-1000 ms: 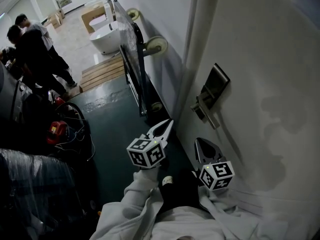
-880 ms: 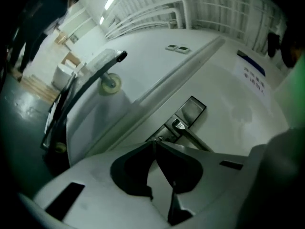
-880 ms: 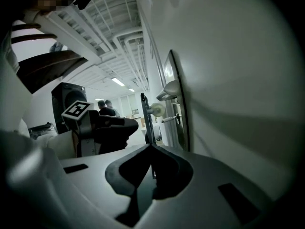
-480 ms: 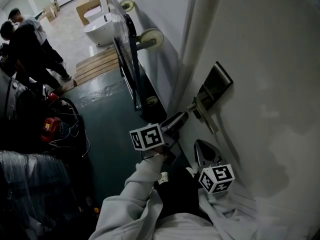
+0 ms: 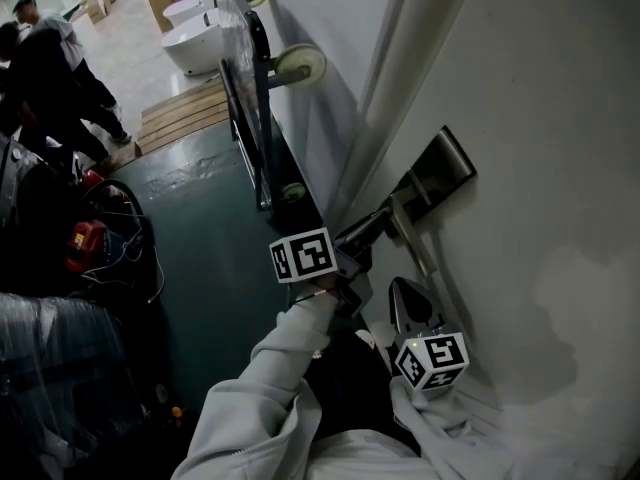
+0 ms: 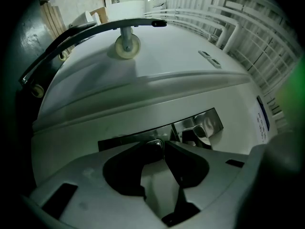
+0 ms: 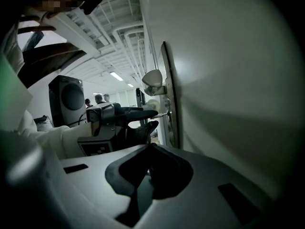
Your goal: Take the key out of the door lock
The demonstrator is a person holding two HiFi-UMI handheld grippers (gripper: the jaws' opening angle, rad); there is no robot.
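L gripper [image 5: 375, 222] clamped on key [image 6: 155, 144]; key sits in lock plate [image 6: 205, 120], long axis perpendicular to door [image 5: 520, 118], head pointing out toward gripper; R gripper [image 5: 402, 290] pinched closed, empty, near door.

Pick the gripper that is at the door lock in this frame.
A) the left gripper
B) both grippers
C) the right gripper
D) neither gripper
A: the left gripper has its jaw tips closed on the key at the lock plate. The right gripper sits lower, below the lever handle, with its jaws together and nothing between them.
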